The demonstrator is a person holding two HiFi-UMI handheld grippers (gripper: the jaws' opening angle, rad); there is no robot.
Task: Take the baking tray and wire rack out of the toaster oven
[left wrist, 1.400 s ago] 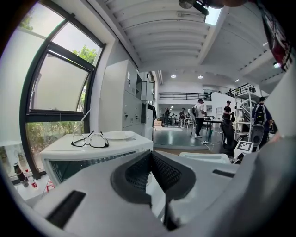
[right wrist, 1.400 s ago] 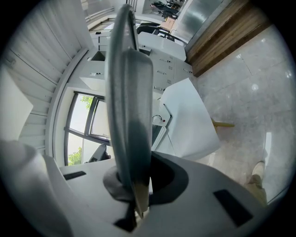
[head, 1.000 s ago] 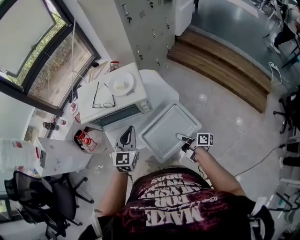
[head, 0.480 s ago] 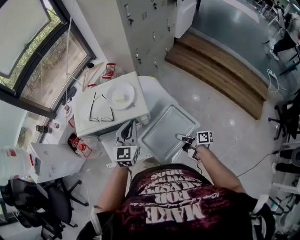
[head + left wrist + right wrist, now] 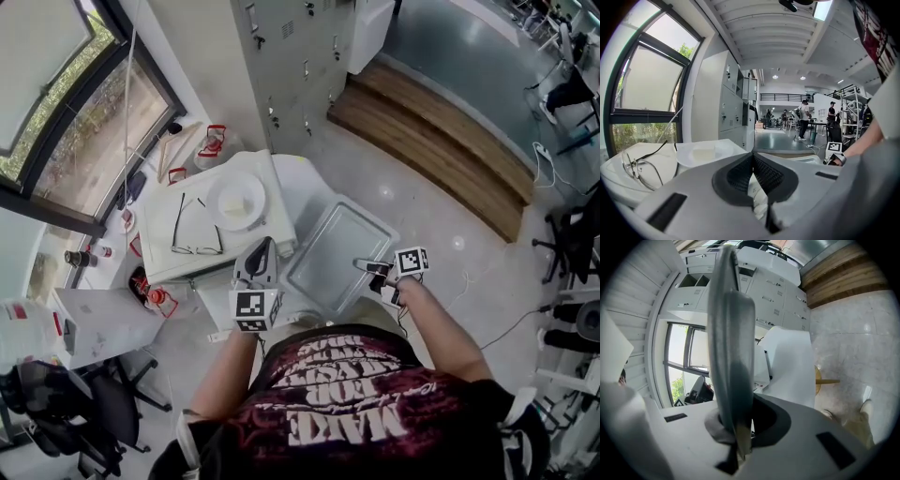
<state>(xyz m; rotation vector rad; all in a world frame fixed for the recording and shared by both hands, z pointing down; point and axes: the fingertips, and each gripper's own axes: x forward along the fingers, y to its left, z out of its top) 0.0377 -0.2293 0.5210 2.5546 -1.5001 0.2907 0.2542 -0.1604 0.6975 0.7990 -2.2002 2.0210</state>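
**Tray out of the oven, clamped in my right gripper**

Clock directions are read on the head view, twelve at the top of the picture.

My right gripper (image 5: 364,269) has its jaws closed on the rim of the baking tray (image 5: 339,255), near the corner at the tray's four o'clock. Its own view shows that rim edge-on, running straight up from between the pads. The tray is outside the toaster oven (image 5: 232,246), at the oven's three o'clock. The tray's long left edge lies close beside the oven's right side, and I cannot tell whether the two touch.

My left gripper (image 5: 263,249) has its jaws together with nothing between them. It points toward twelve, and its tip is over the oven's front right corner, just beside the tray's seven o'clock corner. That is the tightest spot I have.

A plate (image 5: 235,200) and a pair of glasses (image 5: 198,225) lie on the oven's top, near its edges but fully on it.

From the tray, one to four o'clock is open pale floor (image 5: 427,202). The wooden step (image 5: 441,131) at one o'clock is well apart. A white table (image 5: 302,183) lies at the tray's eleven o'clock, with grey lockers (image 5: 281,56) past it. At nine o'clock beyond the oven the room is crowded: window (image 5: 66,94), small red items (image 5: 155,295) and a dark chair (image 5: 66,412) at eight o'clock
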